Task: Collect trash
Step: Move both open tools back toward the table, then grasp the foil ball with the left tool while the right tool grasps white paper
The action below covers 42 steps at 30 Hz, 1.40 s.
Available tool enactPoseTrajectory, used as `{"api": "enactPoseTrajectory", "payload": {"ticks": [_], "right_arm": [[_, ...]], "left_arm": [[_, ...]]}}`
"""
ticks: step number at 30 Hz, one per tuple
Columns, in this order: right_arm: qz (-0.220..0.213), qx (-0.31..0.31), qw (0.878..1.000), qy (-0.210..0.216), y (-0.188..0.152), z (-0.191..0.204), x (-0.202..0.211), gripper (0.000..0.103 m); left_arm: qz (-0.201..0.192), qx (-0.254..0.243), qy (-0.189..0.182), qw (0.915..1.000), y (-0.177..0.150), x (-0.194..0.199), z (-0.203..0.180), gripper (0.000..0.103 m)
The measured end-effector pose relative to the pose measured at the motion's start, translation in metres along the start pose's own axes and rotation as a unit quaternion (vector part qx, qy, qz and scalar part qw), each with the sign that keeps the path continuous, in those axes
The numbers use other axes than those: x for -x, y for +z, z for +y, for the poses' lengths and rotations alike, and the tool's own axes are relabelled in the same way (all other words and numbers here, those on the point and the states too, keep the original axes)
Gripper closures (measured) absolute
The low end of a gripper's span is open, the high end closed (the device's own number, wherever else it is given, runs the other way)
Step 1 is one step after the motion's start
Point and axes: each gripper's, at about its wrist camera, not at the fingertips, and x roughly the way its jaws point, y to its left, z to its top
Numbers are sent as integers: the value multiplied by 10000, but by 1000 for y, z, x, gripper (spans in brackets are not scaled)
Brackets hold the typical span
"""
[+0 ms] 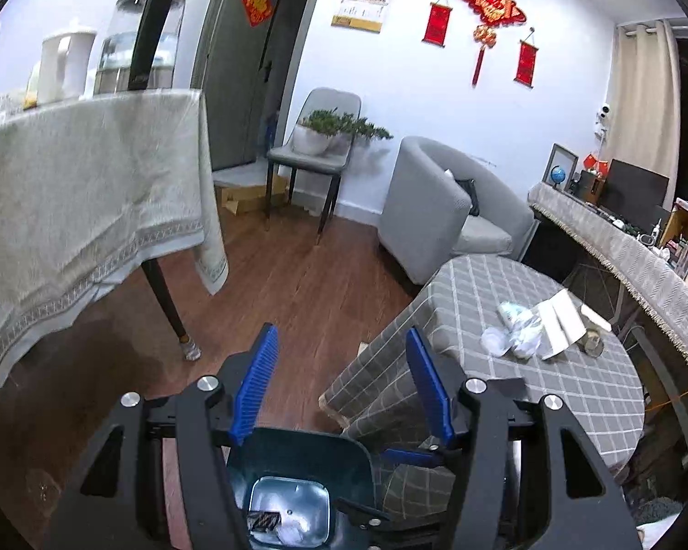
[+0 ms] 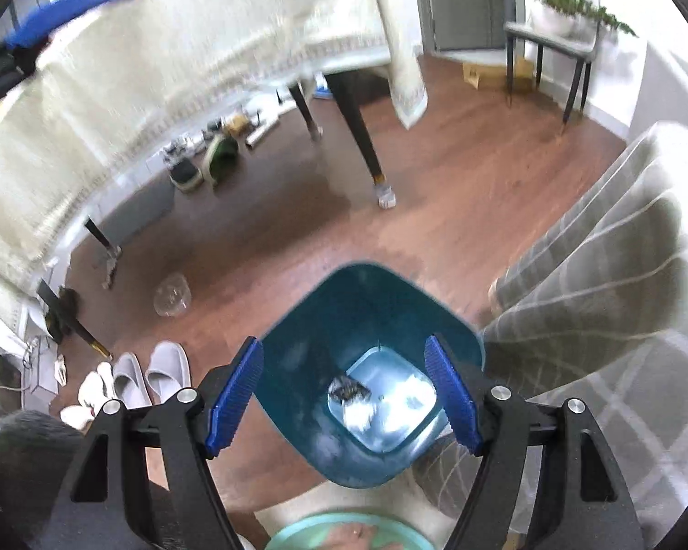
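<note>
A teal bin (image 2: 298,343) stands on the wood floor beside the round table. A dark wrapper and white plastic (image 2: 353,394) lie at its bottom. My right gripper (image 2: 341,343) hovers over the bin's mouth, open, with nothing between its blue pads. My left gripper (image 1: 340,330) is also open and empty, above the bin (image 1: 298,458) and facing the room. On the grey checked tablecloth (image 1: 573,412) lies a pile of crumpled plastic bags (image 1: 518,330), folded white card (image 1: 559,321) and a small cup (image 1: 591,343). One blue finger of the left gripper (image 2: 69,4) shows at the upper left of the right wrist view.
A large table under a beige cloth (image 1: 82,192) stands left on dark legs (image 1: 169,302). A chair with a plant (image 1: 316,137), a grey armchair (image 1: 440,201) and a cluttered counter (image 1: 619,247) line the far side. Slippers (image 2: 147,380) and a clear plastic container (image 2: 172,295) lie on the floor.
</note>
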Motion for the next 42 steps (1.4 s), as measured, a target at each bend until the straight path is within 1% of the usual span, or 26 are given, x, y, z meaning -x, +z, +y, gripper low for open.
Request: {"api": "enactPoseTrajectory", "payload": {"ticks": [4, 6, 8, 9, 12, 15, 19, 23, 27, 33, 42], "right_arm": [[-438, -45, 9990, 28, 8, -9, 37, 29], [-667, -81, 9977, -47, 9, -19, 59, 29], [-869, -155, 9960, -134, 10, -31, 79, 29], [-984, -204, 9948, -190, 9, -39, 89, 29], [-1208, -347, 9911, -444, 6, -66, 114, 29], [-1373, -526, 9871, -634, -1, -95, 135, 29], [-1585, -804, 9810, -776, -10, -129, 160, 29], [-1715, -1020, 9756, -914, -18, -152, 177, 29], [-1835, -1191, 9699, -1070, -27, -177, 194, 28], [-1994, -1625, 9597, -1131, -44, -220, 214, 26], [-1931, -1753, 9610, -918, -46, -241, 211, 26]], "left_arm": [[-121, -1, -123, 9999, 7, 5, -14, 37], [-145, -61, -120, 9998, 9, 4, -22, 34], [-141, -83, -142, 9998, 12, 0, -30, 33], [-134, -86, -161, 9997, 12, -3, -33, 31], [-125, -317, 37, 9994, 11, -11, -48, 28], [-33, -380, -116, 9992, 10, -21, -62, 25], [10, -494, -174, 9986, 11, -32, -79, 19], [99, -507, -271, 9983, 10, -44, -95, 16], [221, -673, -384, 9967, 6, -58, -115, 13], [506, -866, -764, 9920, -2, -90, -143, 12], [880, -1181, -1144, 9825, -14, -146, -180, 12]]}}
